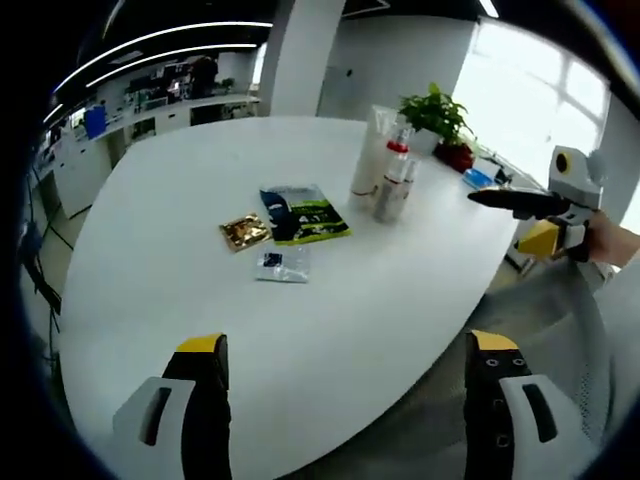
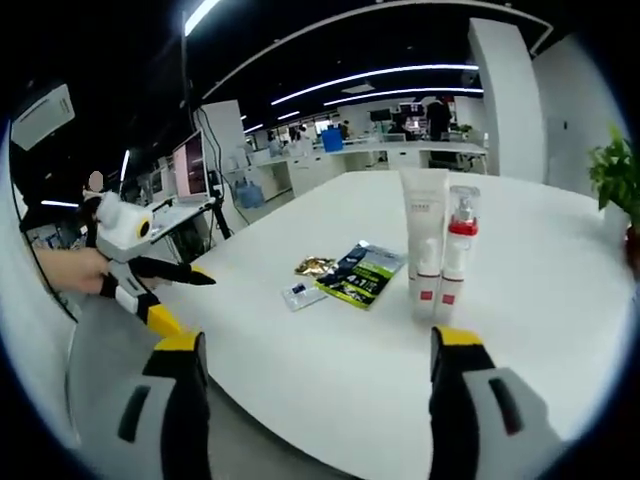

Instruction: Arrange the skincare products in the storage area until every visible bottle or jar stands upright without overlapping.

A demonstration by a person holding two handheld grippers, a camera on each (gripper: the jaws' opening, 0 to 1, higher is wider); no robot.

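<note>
At the bottom of the left gripper view the left claw (image 1: pixel 345 375) hangs over the near edge of the white surface (image 1: pixel 400 300), its yellow-tipped jaws spread wide and holding nothing. Ahead of it, well apart, lie three flat packets: a small clear sachet (image 1: pixel 283 265) nearest, a gold sachet (image 1: pixel 245 232) just beyond and left of it, and a green-and-dark pouch (image 1: pixel 305 214) touching or just beside the gold one. The printing on them is too small to read. Farther on and to the right stand a tall white tube (image 1: pixel 372 155) and a clear pump bottle (image 1: pixel 393 183) with a red collar, both upright and close together. A potted plant (image 1: pixel 436 115) sits behind them by the far edge.

In the right gripper view the right claw (image 2: pixel 318 365) also sits released, jaws wide apart, near the surface (image 2: pixel 330 400) edge. The tube (image 2: pixel 424 235) and pump bottle (image 2: pixel 455 255) stand straight ahead between its jaws, side by side, each with a small red mark low on the front; the tube's lettering cannot be made out. The pouch (image 2: pixel 361 273), clear sachet (image 2: pixel 301 292) and gold sachet (image 2: pixel 314 265) lie left of them. At far left a hand (image 2: pixel 75 268) holds the left claw off the surface.
</note>
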